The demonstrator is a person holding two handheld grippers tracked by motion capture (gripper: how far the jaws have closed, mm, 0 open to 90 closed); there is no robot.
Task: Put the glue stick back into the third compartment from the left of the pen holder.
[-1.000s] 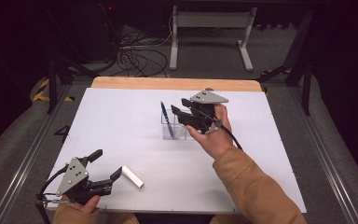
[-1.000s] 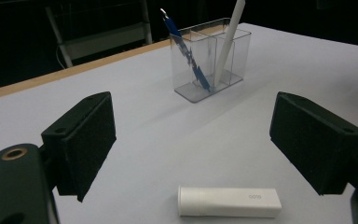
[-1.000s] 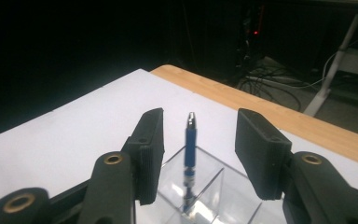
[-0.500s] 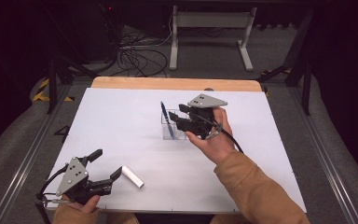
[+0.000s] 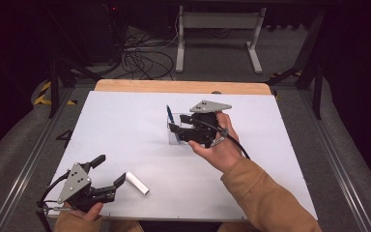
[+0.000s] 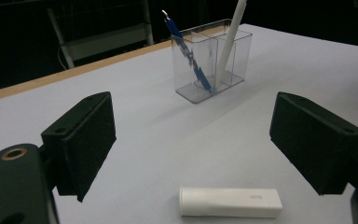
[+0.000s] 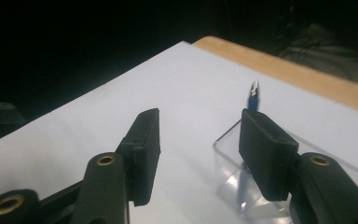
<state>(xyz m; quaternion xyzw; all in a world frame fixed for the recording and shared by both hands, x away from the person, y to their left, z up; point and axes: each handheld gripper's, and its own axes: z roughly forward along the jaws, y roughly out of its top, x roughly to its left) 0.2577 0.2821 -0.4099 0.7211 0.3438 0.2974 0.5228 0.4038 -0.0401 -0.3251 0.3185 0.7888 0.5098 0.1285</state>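
My right gripper (image 5: 175, 133) hovers at the clear pen holder (image 6: 212, 60) mid-desk, jaws just opening, nothing between them; a nudge could tip it. My left gripper (image 5: 110, 171) near the front-left corner has its jaws apart by the white cap (image 5: 137, 183), which could roll.

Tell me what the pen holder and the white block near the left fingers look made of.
Pen holder: clear, glossy rigid plastic, likely acrylic; the blue pen and white pen show through its walls. White block: opaque matte, probably plastic; soft even shading, small printed mark.
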